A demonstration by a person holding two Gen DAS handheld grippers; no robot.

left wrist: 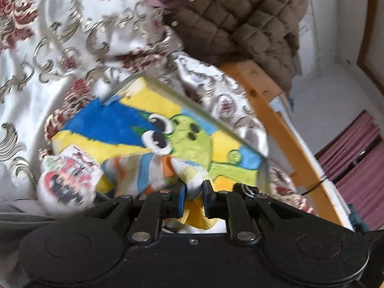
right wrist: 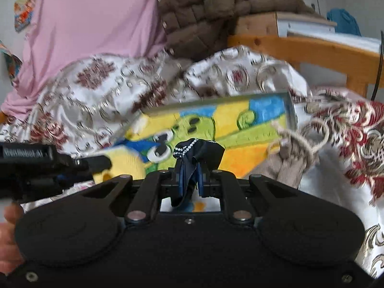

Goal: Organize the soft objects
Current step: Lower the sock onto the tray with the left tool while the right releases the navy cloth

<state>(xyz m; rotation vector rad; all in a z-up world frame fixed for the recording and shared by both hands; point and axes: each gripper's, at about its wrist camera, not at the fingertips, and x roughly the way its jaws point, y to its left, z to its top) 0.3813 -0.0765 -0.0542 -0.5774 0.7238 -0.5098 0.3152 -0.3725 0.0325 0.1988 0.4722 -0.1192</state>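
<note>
My left gripper [left wrist: 194,188] is shut on a striped sock [left wrist: 153,170] with white, blue, orange and yellow bands, held over a flat box with a green cartoon print [left wrist: 182,124]. A round white printed pouch [left wrist: 67,182] lies at the box's left corner. My right gripper [right wrist: 192,180] is shut on a dark navy sock with a white dotted pattern [right wrist: 194,151], held over the same box [right wrist: 216,124]. The left gripper shows at the left edge of the right wrist view [right wrist: 60,165]. A beige drawstring bag [right wrist: 288,153] lies to the right of the box.
The box rests on a white bedspread with red and gold patterns [left wrist: 72,36]. A brown quilted jacket [left wrist: 252,16] and pink cloth [right wrist: 91,19] lie behind it. A wooden bed frame [left wrist: 276,110] runs along the right, with floor beyond.
</note>
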